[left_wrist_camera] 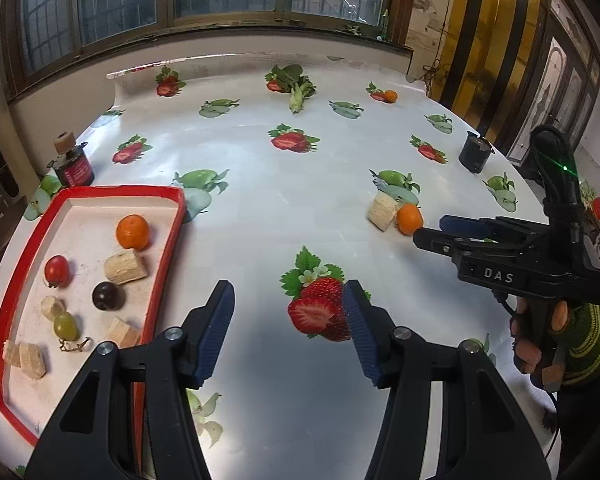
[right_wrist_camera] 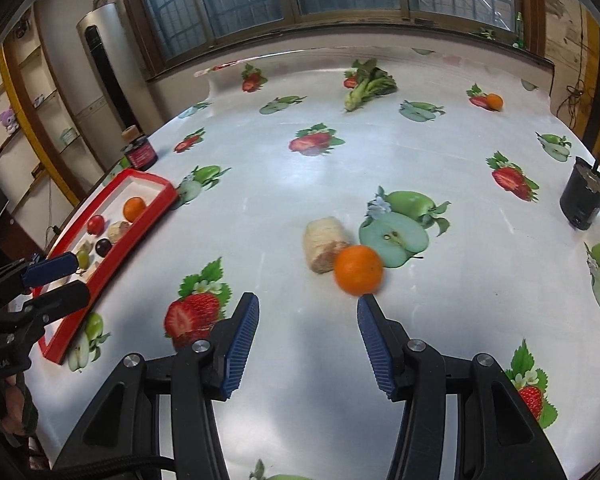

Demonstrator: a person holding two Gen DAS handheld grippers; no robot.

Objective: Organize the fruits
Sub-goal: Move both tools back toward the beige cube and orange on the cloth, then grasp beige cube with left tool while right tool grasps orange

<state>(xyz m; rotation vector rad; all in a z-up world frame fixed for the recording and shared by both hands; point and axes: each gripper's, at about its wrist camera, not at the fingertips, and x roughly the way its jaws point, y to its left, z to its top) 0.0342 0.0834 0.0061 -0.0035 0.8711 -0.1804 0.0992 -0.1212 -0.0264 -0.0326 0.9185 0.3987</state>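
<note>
Right gripper [right_wrist_camera: 308, 330]: blue ribbed pads apart, nothing between them, pointing steeply down at the white glossy surface printed with strawberries and green apples [right_wrist_camera: 300, 184]. The loose round orange fruit [right_wrist_camera: 358, 275] lies just ahead of it and slightly toward its right-hand finger, whose tip sits just short of the fruit, not touching as far as I can tell. A pale beige cylindrical chunk [right_wrist_camera: 324, 244] lies touching the orange on its far-left side, long axis running away from the gripper and a little left; judged a hazard for the left finger on closing. Left gripper [left_wrist_camera: 290, 334]: also standing apart and empty, over a printed strawberry, with the orange well off to its far right. The right hand is clearly nearer, so the pick looks like its job. Destination, judged: the red-rimmed shallow white tray [right_wrist_camera: 112, 256] at the left edge, already holding an orange, a red fruit, a dark plum-like fruit, a green grape and more beige chunks.
</note>
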